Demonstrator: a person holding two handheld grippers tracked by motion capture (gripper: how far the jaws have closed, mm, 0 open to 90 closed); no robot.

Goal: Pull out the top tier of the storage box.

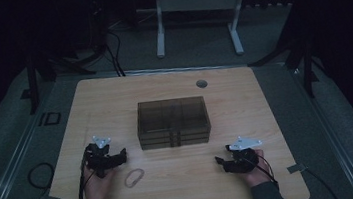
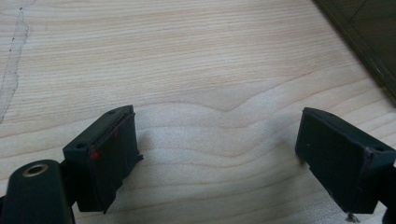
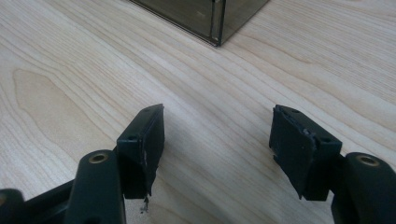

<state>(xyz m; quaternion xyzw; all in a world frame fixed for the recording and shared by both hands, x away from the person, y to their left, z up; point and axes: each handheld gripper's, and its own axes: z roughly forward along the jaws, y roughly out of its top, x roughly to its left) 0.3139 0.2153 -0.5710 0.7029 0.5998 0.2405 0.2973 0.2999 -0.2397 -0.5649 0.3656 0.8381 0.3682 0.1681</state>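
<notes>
Right gripper (image 3: 217,144) seen along its own two black fingers (image 3: 142,149), which stand wide apart with nothing between them, low over the pale wood-grain tabletop (image 3: 70,70). Ahead, at the upper edge, a corner of a dark translucent box (image 3: 205,16) rests on the tabletop, well apart from the fingers.
</notes>
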